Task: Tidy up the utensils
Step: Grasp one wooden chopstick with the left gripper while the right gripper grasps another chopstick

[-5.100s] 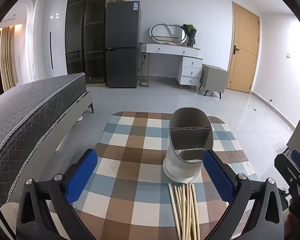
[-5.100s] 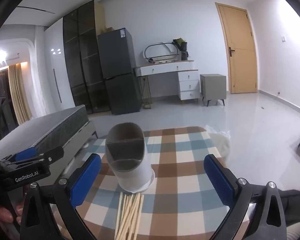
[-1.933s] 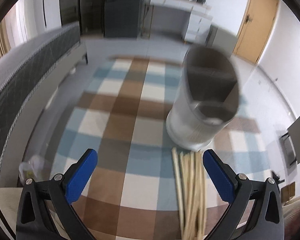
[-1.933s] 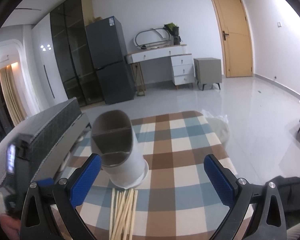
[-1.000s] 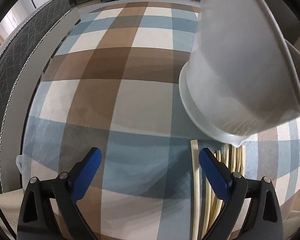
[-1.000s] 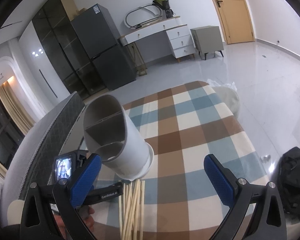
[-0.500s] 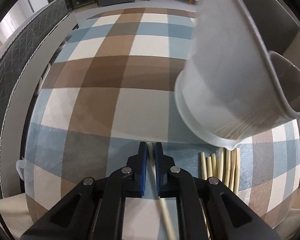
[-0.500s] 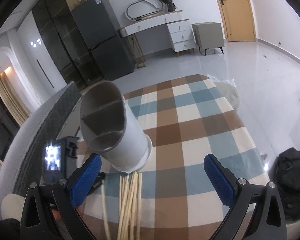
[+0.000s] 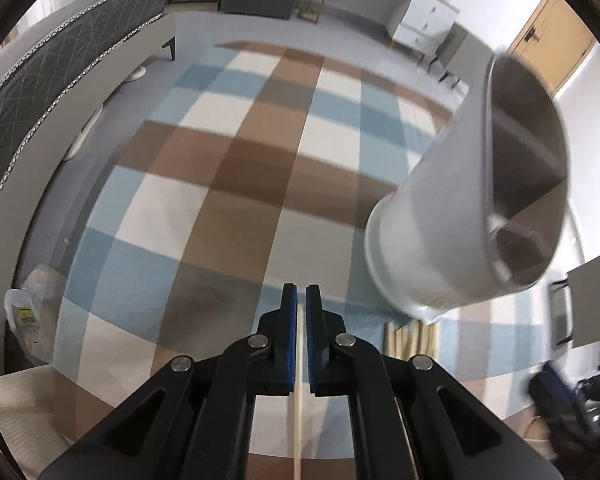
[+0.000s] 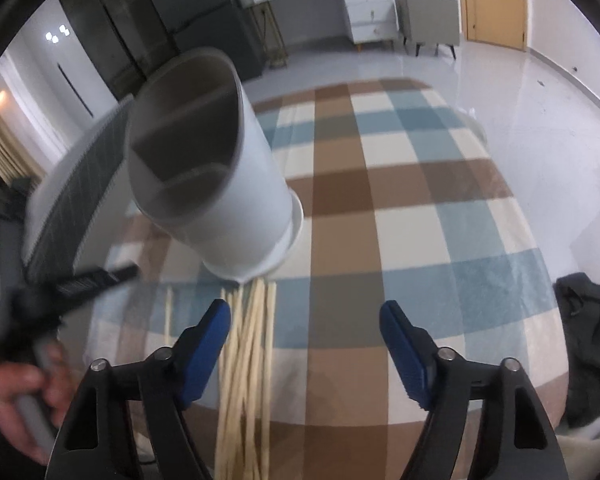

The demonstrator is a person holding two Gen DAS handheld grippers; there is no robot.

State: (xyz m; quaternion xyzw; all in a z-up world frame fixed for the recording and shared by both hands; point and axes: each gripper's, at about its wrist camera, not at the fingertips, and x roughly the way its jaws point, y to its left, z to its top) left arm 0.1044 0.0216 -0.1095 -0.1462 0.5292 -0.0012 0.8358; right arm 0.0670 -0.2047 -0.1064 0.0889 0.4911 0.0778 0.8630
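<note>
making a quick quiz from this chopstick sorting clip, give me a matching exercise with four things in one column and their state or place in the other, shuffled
Column 1:
1. left gripper
2. right gripper
3. utensil holder
4. chopstick bundle

Column 2:
A. lying flat on the checked tablecloth, just in front of the holder's base
B. open, holding nothing
C. standing on the tablecloth, compartments with nothing in them
D. shut on a single chopstick

Pairs: 1-D, 2-B, 3-C, 4-A
</note>
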